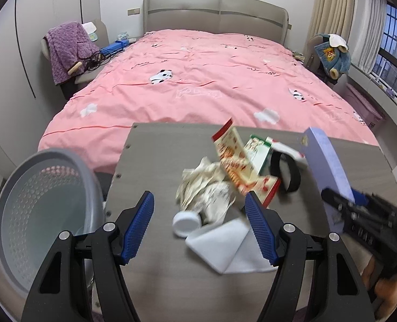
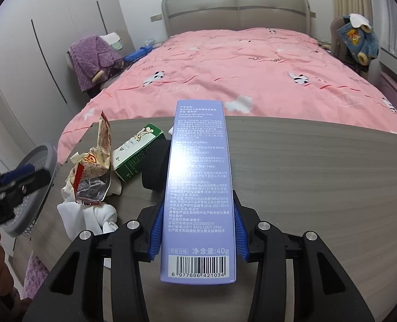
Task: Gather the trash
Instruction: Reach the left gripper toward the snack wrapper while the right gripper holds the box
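The lavender toothpaste box (image 2: 198, 187) is clamped lengthwise in the right gripper (image 2: 197, 230), above the grey table (image 2: 319, 187). The left gripper (image 1: 199, 228) hangs wide open over crumpled wrappers (image 1: 206, 187), beside the grey mesh bin (image 1: 45, 214)

1. Right gripper (image 1: 359, 206), at three o'clock in the left wrist view, is blurred.
2. Purple box (image 2: 198, 187) hides part of the black roll (image 2: 154, 166).
3. Grey bin (image 2: 41, 177), at nine o'clock, is half covered.
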The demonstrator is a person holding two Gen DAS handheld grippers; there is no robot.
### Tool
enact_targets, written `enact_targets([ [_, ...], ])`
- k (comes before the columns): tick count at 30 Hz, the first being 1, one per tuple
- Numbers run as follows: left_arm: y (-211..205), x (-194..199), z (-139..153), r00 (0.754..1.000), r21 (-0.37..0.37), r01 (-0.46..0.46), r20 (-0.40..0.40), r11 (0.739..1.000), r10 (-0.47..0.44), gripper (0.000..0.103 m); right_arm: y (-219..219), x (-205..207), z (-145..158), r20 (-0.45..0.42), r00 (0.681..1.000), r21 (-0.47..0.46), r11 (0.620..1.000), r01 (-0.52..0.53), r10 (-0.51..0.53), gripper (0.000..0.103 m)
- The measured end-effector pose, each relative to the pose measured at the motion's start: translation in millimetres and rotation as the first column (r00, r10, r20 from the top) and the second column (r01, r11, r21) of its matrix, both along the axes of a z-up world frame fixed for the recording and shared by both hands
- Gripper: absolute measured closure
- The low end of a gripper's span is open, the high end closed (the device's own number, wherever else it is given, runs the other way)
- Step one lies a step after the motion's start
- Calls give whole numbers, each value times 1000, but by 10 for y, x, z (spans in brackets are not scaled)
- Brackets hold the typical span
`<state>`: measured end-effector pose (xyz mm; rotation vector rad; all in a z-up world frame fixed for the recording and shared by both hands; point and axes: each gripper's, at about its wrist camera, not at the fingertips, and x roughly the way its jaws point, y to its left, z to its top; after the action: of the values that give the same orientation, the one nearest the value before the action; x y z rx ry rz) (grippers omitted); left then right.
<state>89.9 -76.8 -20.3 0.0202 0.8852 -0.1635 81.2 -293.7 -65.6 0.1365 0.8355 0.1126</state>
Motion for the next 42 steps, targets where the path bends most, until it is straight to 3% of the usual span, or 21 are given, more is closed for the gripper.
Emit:
enact_targets([
  [10,-309,285,-31,996,-30,75,-50,997,-76,36,-39,-133,-46,-1,999,35,999,41,-41,61],
  [20,-506,456,-314,987,-1,92,-130,996,-92,36,-96,-133,-72,-2,999,69,996,49,-49,60],
  [30,-507,472,-317,993,-3,84,-87,996,-84,36,-83,-163,-81,3,999,82,996,46,-46,60],
  [42,-486,288,-272,989,-3,115,-96,993,-115,36,-121,-221,-60,14,998,95,994,62,-63,61],
])
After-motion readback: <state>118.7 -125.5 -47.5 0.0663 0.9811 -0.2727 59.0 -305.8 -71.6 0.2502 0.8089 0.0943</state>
